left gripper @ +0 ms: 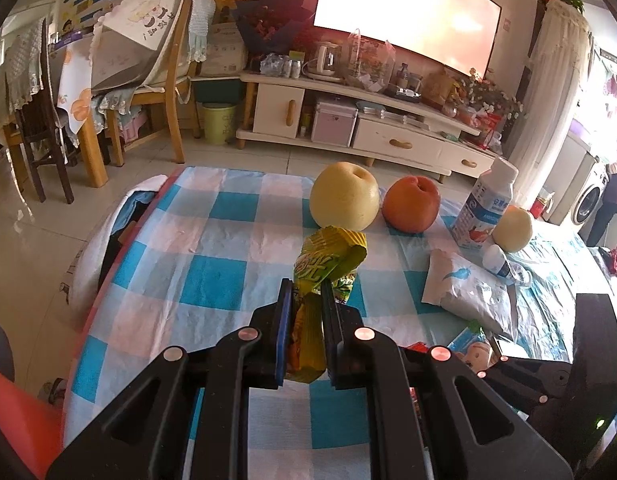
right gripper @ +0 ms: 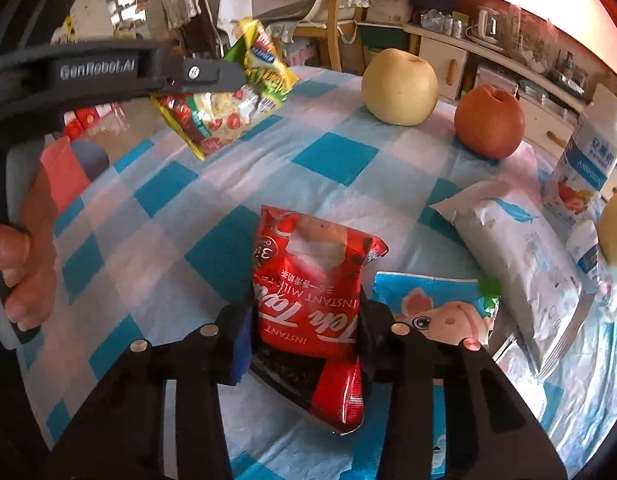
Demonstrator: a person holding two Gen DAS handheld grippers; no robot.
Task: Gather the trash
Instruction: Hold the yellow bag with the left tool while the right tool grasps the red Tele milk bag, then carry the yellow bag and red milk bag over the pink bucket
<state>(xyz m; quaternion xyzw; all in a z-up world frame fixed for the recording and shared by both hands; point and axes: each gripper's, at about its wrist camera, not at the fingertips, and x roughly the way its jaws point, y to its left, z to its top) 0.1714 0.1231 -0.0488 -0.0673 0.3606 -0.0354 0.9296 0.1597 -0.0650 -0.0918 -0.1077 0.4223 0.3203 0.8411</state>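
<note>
Tiled floor [left gripper: 236, 156] — white TV cabinet [left gripper: 348, 120]

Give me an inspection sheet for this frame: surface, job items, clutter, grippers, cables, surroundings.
Surface: table under a blue-and-white checked cloth, wrinkled.
Job's things: yellow-green snack wrapper held above the table; red instant milk tea packet between the right jaws; blue pig-print wrapper and white pouch lying flat on the table.
Clutter: two yellow pears, red apple, upright yogurt bottle, small bottle lying on its side.
Grippers: left gripper shut on the snack wrapper; right gripper with jaws pressed on the tea packet.
Cables: nothing seen.
Surroundings: TV cabinet, wooden chairs, green waste bin, a person standing far right.
</note>
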